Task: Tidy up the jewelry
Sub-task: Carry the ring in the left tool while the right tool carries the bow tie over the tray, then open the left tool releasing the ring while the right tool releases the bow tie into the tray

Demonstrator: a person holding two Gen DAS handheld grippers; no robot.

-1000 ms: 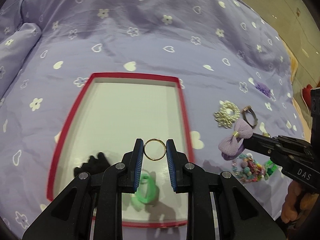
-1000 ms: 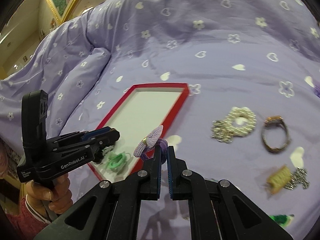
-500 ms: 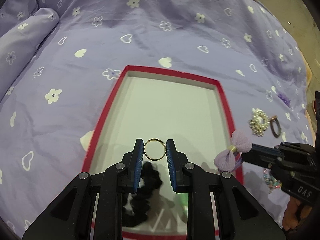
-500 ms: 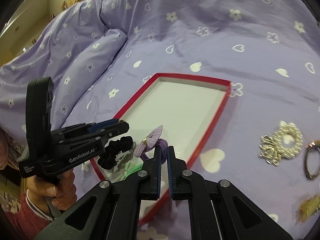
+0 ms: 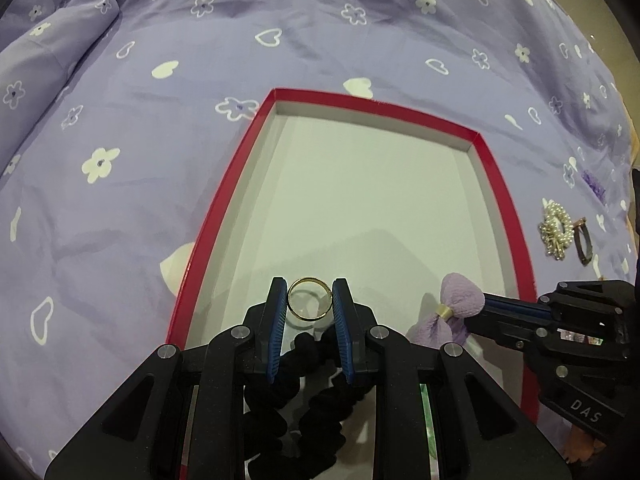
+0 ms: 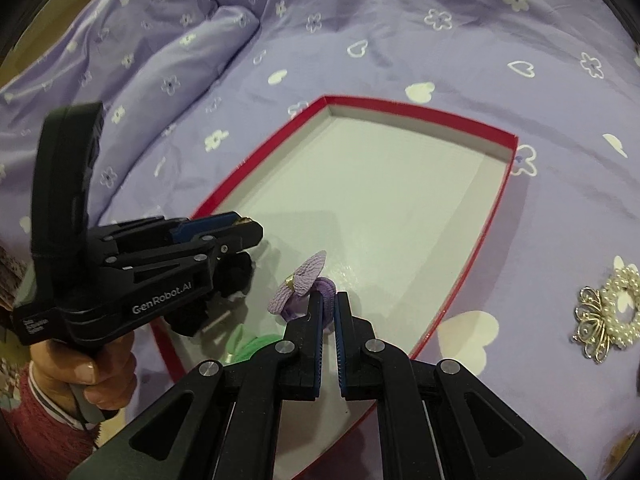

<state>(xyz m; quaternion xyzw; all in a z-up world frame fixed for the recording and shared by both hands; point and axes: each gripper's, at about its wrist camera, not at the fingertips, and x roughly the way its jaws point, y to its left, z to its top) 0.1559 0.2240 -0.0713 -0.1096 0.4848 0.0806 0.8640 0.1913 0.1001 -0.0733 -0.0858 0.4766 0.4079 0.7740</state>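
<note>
1. As seen from the left wrist, a thin gold ring (image 5: pixel 310 299) is clamped upright between the pads of the left gripper (image 5: pixel 310 300), which is closed on it above the near end of a shallow red-edged tray (image 5: pixel 224 216). A black scrunchie (image 5: pixel 296 396) lies on the tray floor beneath the fingers. At the right, the right gripper (image 5: pixel 486 304) is held over the tray's right side with a lilac bow hair tie (image 5: pixel 456 312) pinched at its tip. Beyond the tray's right rim, a pearl hair tie (image 5: pixel 556 230) and a dark ring-shaped piece (image 5: pixel 584 240) rest just beside each other on the purple patterned bedspread (image 5: pixel 120 200).

2. As seen from the right wrist, the right gripper (image 6: pixel 328 300) is nearly shut, and the lilac bow hair tie (image 6: pixel 298 284) is gripped by its elastic loop above the tray (image 6: pixel 472 248) floor. The left gripper (image 6: pixel 248 229) is seen side-on at the left, carried by a hand (image 6: pixel 94 372) in a dark red sleeve. A green item (image 6: pixel 250 344) lies in the tray's near corner, partly hidden. The pearl hair tie (image 6: pixel 612 308) lies outside the tray on the bedspread (image 6: pixel 400 32), at the right.
</note>
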